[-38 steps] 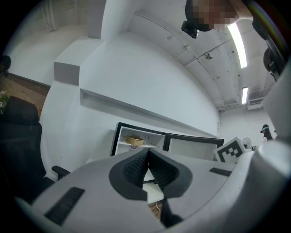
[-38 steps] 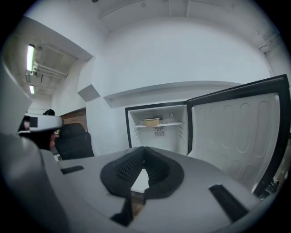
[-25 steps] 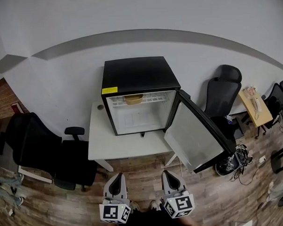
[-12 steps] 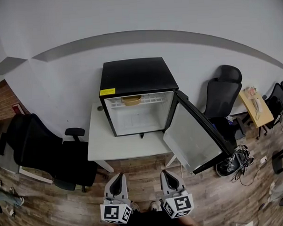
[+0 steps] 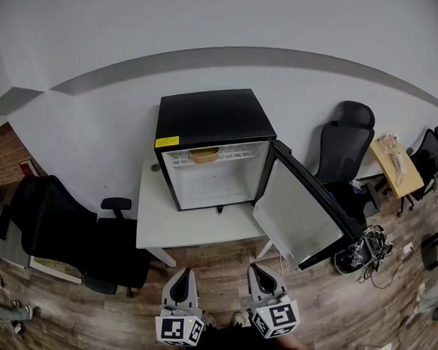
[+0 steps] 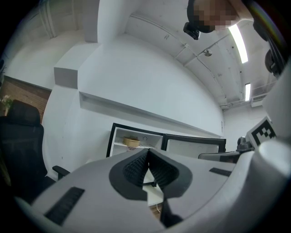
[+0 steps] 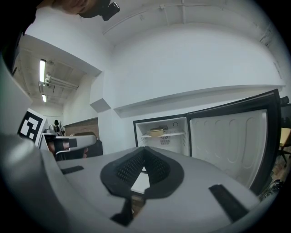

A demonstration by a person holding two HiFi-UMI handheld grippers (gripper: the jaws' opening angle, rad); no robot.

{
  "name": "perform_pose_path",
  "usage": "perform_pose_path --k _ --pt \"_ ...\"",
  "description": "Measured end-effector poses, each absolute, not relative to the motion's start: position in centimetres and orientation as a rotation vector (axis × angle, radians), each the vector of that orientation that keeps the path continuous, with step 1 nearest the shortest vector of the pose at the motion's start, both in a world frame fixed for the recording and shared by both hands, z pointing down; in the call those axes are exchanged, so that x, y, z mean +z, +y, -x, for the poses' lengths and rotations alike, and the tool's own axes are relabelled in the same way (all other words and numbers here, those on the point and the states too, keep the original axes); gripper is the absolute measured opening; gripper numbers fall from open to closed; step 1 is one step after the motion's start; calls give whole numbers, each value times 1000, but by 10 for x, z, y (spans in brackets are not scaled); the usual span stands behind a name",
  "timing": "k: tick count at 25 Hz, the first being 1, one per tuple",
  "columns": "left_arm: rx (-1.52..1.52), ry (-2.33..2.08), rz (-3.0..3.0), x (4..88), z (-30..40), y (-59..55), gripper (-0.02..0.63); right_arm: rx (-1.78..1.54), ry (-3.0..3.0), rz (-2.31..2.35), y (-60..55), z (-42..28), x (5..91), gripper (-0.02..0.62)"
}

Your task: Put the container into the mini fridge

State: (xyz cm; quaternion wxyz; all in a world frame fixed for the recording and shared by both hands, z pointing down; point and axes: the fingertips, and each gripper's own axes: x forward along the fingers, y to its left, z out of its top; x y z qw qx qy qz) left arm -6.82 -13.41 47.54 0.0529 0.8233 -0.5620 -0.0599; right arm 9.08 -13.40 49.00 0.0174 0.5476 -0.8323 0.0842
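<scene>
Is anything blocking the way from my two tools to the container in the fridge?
Nothing visible does. The fridge door hangs open to the right, and the container sits on the top shelf in plain sight.

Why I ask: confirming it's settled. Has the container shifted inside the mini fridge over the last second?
No. The container sits at the same spot on the top shelf, just right of the yellow sticker on the mini fridge.

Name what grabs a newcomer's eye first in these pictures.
The black mini fridge stands on the white table, its door swung wide to the right. A tan container sits on its top shelf. The left gripper and right gripper hang low in front, both shut and empty.
</scene>
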Motion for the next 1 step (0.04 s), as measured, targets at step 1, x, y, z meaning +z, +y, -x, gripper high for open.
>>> perform_pose_path --k 1 --pt "-180 -1706 -2504 476 68 -134 8 264 -2586 -1701 -134 -90 490 15"
